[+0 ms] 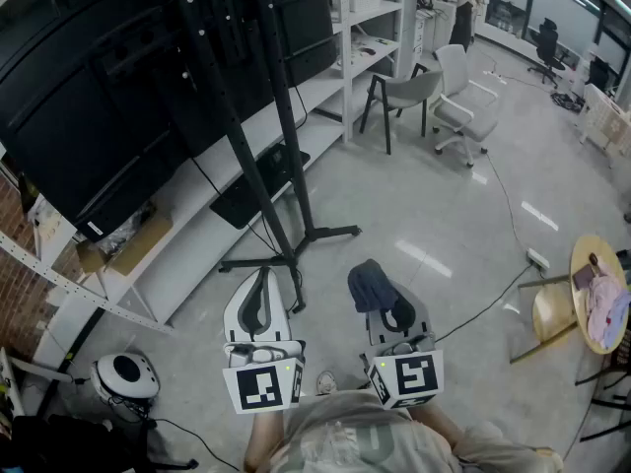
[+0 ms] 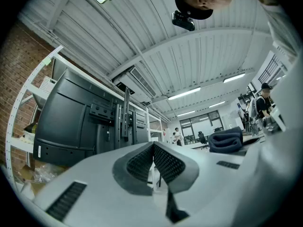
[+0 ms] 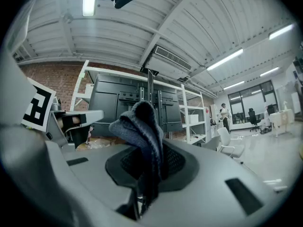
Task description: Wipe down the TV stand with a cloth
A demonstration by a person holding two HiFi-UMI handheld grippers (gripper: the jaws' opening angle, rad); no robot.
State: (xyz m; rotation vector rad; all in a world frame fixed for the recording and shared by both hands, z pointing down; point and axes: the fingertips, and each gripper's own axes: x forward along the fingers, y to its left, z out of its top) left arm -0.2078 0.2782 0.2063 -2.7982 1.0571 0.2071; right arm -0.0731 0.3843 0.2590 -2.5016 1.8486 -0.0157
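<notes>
Closest to the camera, at the bottom of the head view, the person's torso shows behind the two tongs, each held low over the pale floor [image 1: 463,215]. The left gripper [image 1: 263,276] has its ribbed pads pressed together at the tips, with only a thin slit lower down and nothing between them, as the left gripper view [image 2: 154,144] shows plainly. The right gripper [image 1: 379,302] is clamped tight on a dark blue cloth [image 1: 371,284]. In the right gripper view the cloth [image 3: 140,122] is bunched between the pads and stands up in a folded hump above the jaws [image 3: 147,148]. The same cloth shows off to the side in the left gripper view [image 2: 226,140]. Just beyond the tongs stands the TV stand [image 1: 280,116], a black upright frame with flat feet spread on the floor, apart from both tongs and from the cloth. Behind it to the left hang large black screens [image 1: 89,106] over long white shelving [image 1: 187,220] against a brick wall. Farther off are two chairs [image 1: 434,92] and, at the right edge, a round wooden table [image 1: 584,264].
</notes>
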